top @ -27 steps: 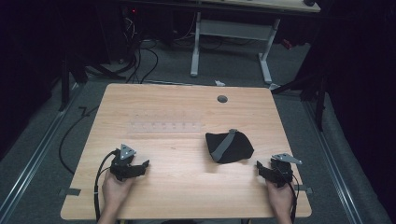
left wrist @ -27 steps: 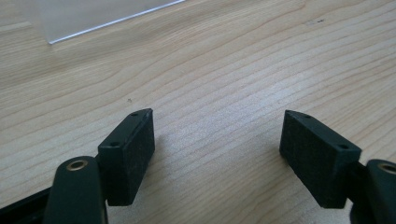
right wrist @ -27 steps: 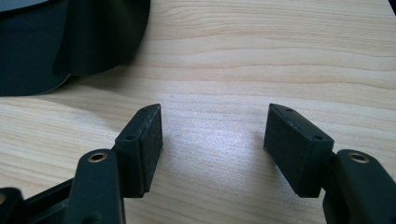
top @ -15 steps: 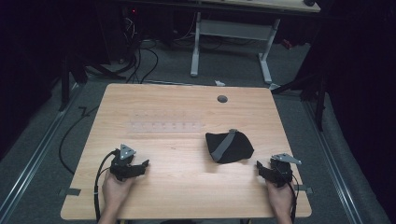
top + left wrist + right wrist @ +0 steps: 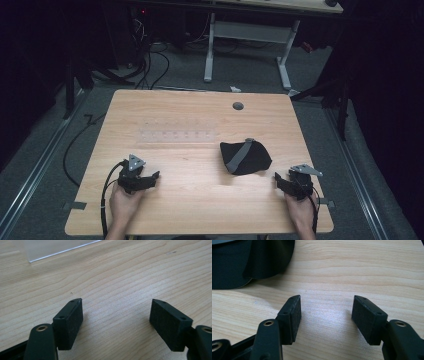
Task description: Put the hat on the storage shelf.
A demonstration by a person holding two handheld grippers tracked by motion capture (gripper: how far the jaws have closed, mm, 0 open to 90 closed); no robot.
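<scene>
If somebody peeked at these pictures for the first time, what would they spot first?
Probably the black cap with its grey stripe, sitting alone on the right half of the wooden table. Next, the two black grippers at the near edge, the left gripper and right gripper, both open and holding nothing. A faint clear plastic strip lies mid-table.

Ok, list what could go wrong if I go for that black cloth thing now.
1. The black fabric item looks soft and folded; the right gripper, jaws open beside it, may catch one layer only and drag it.
2. A clear plastic strip lies mid-table and is hard to see; the left gripper, also open, could knock it when reaching across.
3. The cable trailing from the left gripper may snag at the table edge.
</scene>
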